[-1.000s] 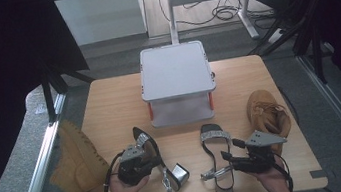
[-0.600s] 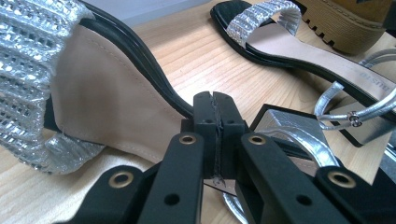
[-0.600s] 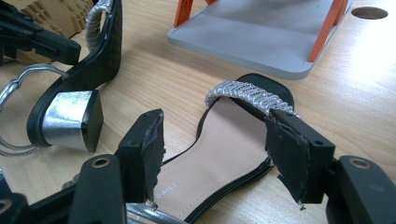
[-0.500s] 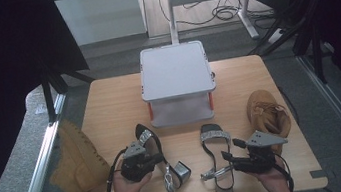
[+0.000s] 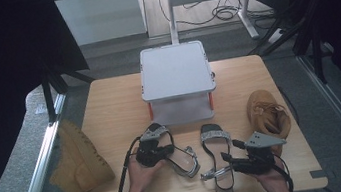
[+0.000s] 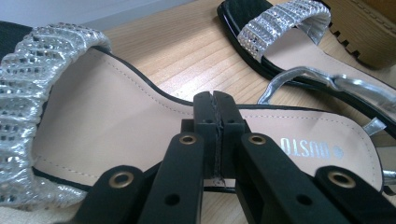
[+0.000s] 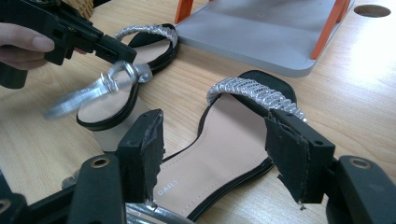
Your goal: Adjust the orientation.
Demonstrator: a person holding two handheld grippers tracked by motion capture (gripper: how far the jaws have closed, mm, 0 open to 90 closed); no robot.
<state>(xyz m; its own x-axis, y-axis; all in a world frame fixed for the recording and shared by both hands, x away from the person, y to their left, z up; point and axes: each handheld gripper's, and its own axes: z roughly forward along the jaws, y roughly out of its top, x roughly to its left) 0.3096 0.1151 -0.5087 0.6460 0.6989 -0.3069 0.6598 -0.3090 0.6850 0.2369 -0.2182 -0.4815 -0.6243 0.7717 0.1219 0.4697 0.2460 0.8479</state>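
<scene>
Left tool (image 5: 166, 152) has its jaws together, clamped on the edge of the left sandal (image 5: 170, 149); in the left gripper view the pads pinch the sole rim at mid-length, insole on both sides of the bite. That sandal sits tilted, heel end with silver ankle strap raised off the table (image 5: 110, 109), toe band toward the grey stand (image 5: 176, 77). Right tool (image 5: 231, 162) has its jaws wide apart, straddling the heel half of the right sandal (image 5: 218, 162), which lies flat on the table just beside the other; no contact yet as far as we can tell. Our read: we're picking up the pair, probably for the stand. To do it well, we should bring the right jaws down over the sole edge, not the loose strap, since the strap would slip and swing. We'd keep the left bite where it is and lift slowly, because a rim pinch lets the shoe rotate. We'd also keep the buckles apart so the straps don't tangle. Count: two sandals, one tan boot (image 5: 269, 115) on the table at right, one tan boot (image 5: 79, 162) off the table's left edge, one stand, two tools.
</scene>
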